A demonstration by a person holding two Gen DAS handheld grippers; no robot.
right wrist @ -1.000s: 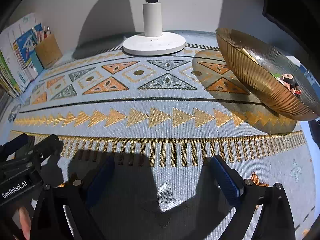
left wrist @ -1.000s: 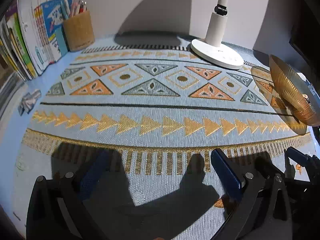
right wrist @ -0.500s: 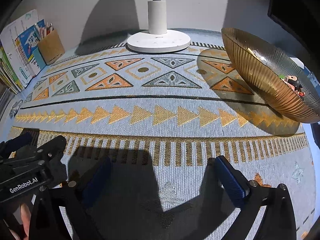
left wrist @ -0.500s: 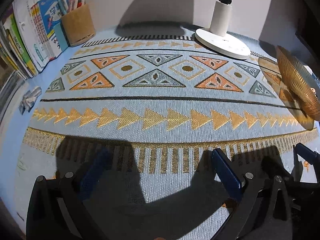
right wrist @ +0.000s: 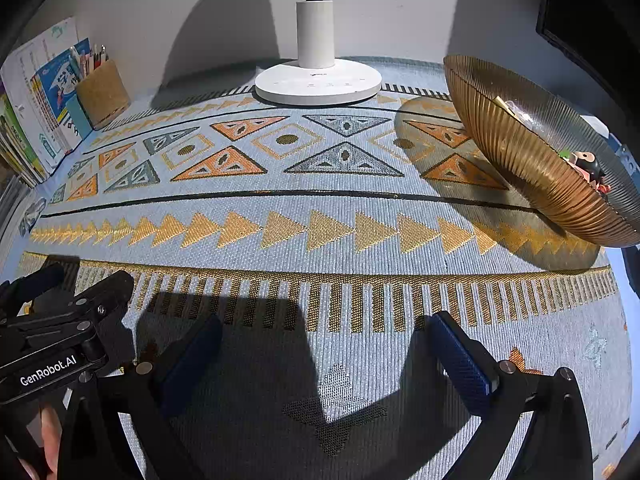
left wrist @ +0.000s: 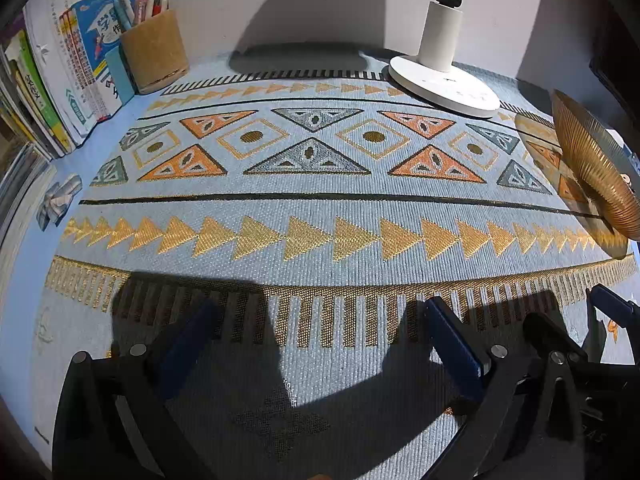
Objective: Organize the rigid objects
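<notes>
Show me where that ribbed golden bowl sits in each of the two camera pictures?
Left wrist view: ribbed golden bowl at the far right edge, partly cut off.
Right wrist view: the bowl upper right, small toys inside.
Shared landmark: the white round lamp base by the back wall.

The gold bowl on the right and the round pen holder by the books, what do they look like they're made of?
The gold bowl looks like ribbed glass with an amber-gold tint: fine ridges run down its wall, it shines, and the far wall looks see-through. Tinted plastic is possible. The pen holder looks like cork or a similar matte material: tan, speckled, grainy, with no shine.
</notes>
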